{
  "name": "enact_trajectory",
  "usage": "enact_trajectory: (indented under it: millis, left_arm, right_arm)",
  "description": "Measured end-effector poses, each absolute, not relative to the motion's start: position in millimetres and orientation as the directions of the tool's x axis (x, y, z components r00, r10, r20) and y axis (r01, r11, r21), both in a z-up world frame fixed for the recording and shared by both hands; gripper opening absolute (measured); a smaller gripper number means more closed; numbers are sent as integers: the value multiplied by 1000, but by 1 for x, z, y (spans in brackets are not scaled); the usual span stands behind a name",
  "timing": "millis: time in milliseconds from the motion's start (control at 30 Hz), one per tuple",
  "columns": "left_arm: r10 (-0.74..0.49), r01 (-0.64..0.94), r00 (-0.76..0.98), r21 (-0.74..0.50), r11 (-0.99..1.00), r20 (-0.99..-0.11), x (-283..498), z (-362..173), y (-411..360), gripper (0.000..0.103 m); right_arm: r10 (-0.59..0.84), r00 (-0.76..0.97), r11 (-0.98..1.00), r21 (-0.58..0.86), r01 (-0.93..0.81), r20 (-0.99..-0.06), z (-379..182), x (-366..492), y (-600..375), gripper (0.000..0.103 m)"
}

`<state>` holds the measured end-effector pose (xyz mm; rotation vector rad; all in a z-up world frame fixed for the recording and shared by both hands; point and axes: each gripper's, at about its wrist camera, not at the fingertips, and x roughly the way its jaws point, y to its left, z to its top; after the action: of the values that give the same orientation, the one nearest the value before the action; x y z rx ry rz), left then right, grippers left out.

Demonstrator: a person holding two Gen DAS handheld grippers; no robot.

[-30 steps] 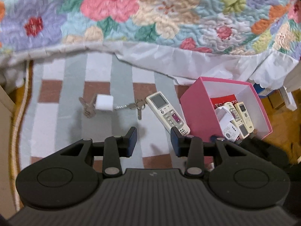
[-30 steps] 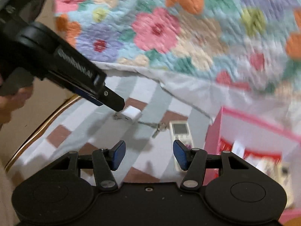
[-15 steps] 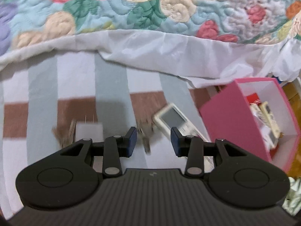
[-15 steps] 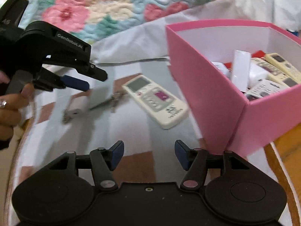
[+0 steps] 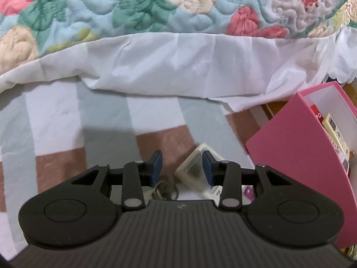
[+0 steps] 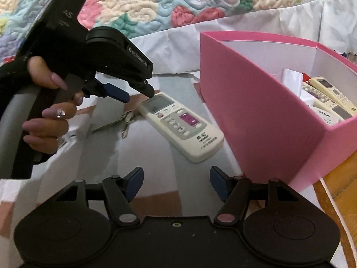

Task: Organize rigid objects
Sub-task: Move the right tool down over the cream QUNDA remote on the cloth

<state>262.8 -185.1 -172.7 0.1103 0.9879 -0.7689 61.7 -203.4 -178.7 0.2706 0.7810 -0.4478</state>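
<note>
The left tool [image 6: 137, 93] hangs low over a striped rug [image 6: 156, 163], held by a hand [image 6: 48, 109] at nine o'clock in the right wrist view. Its blue-padded jaws stand partly spread with nothing pinched between them. One tip sits just above the screen end of a white remote [image 6: 180, 126], though contact cannot be told. In the left wrist view the same tool [image 5: 181, 164] looks down on that remote [image 5: 193, 164], whose top corner shows in the gap between the pads, and on a bunch of keys [image 5: 165, 191] at six o'clock of the gap, half hidden by the tool's body.

The remote lies flat on the rug, its screen end toward eleven o'clock and its label end toward five o'clock in the right wrist view. The keys [image 6: 125, 122] lie just beside its screen end, at nine o'clock of it. A pink box [image 6: 263, 111] stands at three o'clock of the remote, near it but apart. Inside the box, at three o'clock in the frame, several cream remotes [image 6: 328, 93] lie piled with a white block [image 6: 291, 81] among them.

The right tool [image 6: 176, 184] is at six o'clock in its own view, its jaws opening with only rug between them. The remote's label end lies at twelve o'clock of that gap, apart from the pads.

A flowered quilt [image 5: 156, 4] with a white sheet [image 5: 178, 64] below it fills the twelve o'clock side of both views.
</note>
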Motion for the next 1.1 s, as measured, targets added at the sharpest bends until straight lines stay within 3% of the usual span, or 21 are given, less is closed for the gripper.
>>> enact_trajectory:
  millis: [167, 233, 467, 567, 600, 733, 833, 933, 1100]
  left_arm:
    - [-547, 634, 292, -269, 725, -785, 268, -182, -195, 34]
    - [-581, 644, 263, -309, 700, -771, 266, -184, -194, 27]
    - [-589, 593, 251, -359, 721, -768, 258, -182, -169, 27]
    - [-633, 563, 181, -449, 694, -753, 248, -176, -155, 20]
    - [-654, 569, 159, -473, 673, -740, 240, -173, -152, 14]
    - [-601, 623, 206, -370, 689, -772, 206, -164, -153, 13]
    - [-584, 599, 192, -377, 706, -788, 203, -167, -143, 12]
    - [-547, 579, 197, -354, 734, -813, 204, -174, -138, 12]
    - [-580, 547, 251, -381, 746, -775, 208, -178, -133, 14]
  right_arm:
    - [-317, 611, 840, 85, 536, -725, -188, 82, -210, 69]
    - [-319, 600, 834, 84, 545, -734, -188, 86, -210, 72]
    - [-276, 602, 910, -2, 414, -749, -189, 81, -205, 71]
    - [-120, 660, 961, 79, 264, -742, -182, 69, -202, 54]
    - [-92, 672, 974, 75, 215, -735, -178, 65, -196, 55]
    - [-84, 677, 992, 0, 123, -731, -167, 54, -178, 57]
    - [-59, 631, 981, 72, 181, -774, -167, 47, -192, 58]
    - [-92, 574, 980, 29, 198, -813, -168, 40, -197, 59]
    - [-73, 529, 968, 69, 243, -846, -164, 22, -208, 61]
